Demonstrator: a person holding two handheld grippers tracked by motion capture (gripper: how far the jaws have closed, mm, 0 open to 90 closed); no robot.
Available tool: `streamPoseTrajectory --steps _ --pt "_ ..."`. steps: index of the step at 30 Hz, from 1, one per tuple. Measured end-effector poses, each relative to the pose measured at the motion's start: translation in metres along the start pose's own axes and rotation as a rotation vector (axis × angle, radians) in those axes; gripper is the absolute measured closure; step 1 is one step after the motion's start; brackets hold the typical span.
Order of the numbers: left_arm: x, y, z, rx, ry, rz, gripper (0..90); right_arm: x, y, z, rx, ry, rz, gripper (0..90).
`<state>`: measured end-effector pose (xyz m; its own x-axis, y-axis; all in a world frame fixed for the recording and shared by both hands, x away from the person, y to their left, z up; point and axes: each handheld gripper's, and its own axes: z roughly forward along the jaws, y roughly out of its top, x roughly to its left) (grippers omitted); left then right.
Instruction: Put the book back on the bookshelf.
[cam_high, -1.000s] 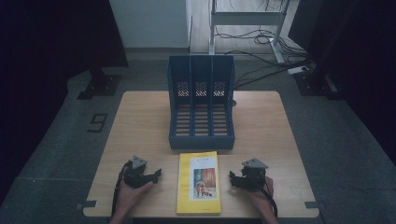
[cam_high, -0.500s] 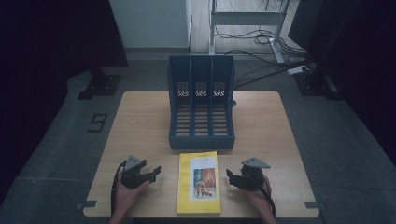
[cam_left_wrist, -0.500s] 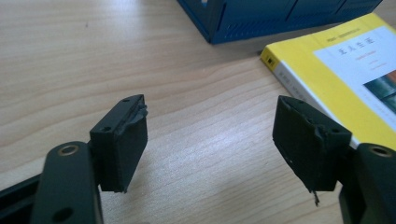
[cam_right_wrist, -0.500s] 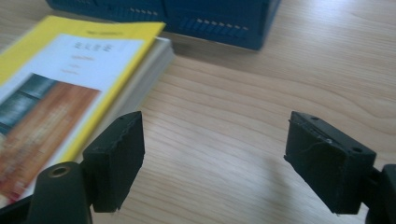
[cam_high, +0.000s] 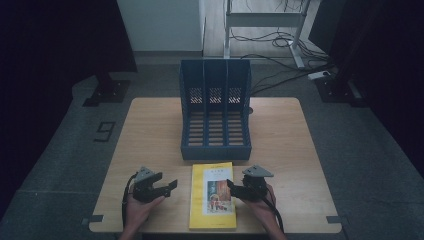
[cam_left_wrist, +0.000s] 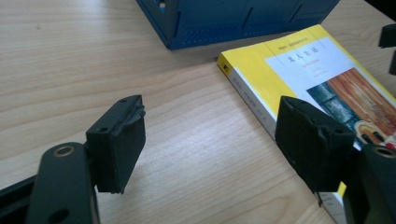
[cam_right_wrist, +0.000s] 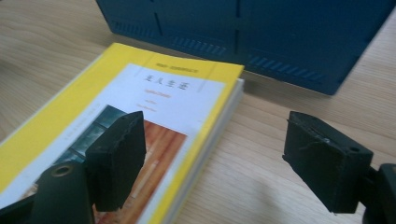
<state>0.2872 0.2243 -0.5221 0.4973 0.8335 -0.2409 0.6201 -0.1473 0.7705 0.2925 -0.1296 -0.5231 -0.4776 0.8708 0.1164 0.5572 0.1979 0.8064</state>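
Note:
A yellow book (cam_high: 213, 195) with a picture cover lies flat near the table's front edge, just in front of a blue three-slot file rack (cam_high: 215, 112). My left gripper (cam_high: 170, 186) hovers over bare wood left of the book (cam_left_wrist: 322, 74). Its jaws (cam_left_wrist: 210, 140) have just been opening and stand wide with nothing between them. My right gripper (cam_high: 231, 186) is at the book's right edge, open. In the right gripper view (cam_right_wrist: 212, 156) one jaw hangs over the cover (cam_right_wrist: 154, 93) and the other over the table beside it.
The wooden table (cam_high: 285, 135) has bare room on both sides of the rack (cam_right_wrist: 280, 32). Beyond it are grey floor, a white desk frame (cam_high: 265, 20) and loose cables (cam_high: 285, 75). Dark curtains stand at both sides.
My right gripper has shifted left and a little up, so its tips now reach over the book's right edge. The left gripper has stayed in place, its jaws slightly wider.

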Motion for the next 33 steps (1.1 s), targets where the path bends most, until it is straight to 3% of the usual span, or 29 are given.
streamPoseTrajectory --steps 6,9,13,18,33 --pt "-0.009 0.005 0.005 0.022 -0.001 -0.023 24.5 0.007 -0.002 0.006 0.015 0.025 -0.004 20.5" --pt "-0.020 0.012 0.013 0.050 -0.001 0.001 24.4 0.011 -0.003 0.004 0.008 0.042 0.005 20.6" --pt "-0.028 0.012 0.016 0.036 -0.014 0.017 24.8 0.018 -0.006 0.002 0.003 0.046 -0.007 20.9" --pt "-0.031 0.005 0.022 0.059 -0.031 0.045 25.4 0.026 -0.009 0.004 0.019 0.049 -0.025 20.5" --pt "-0.031 0.005 0.024 0.060 -0.060 0.049 25.7 0.033 -0.019 0.012 0.055 0.026 -0.036 20.4"
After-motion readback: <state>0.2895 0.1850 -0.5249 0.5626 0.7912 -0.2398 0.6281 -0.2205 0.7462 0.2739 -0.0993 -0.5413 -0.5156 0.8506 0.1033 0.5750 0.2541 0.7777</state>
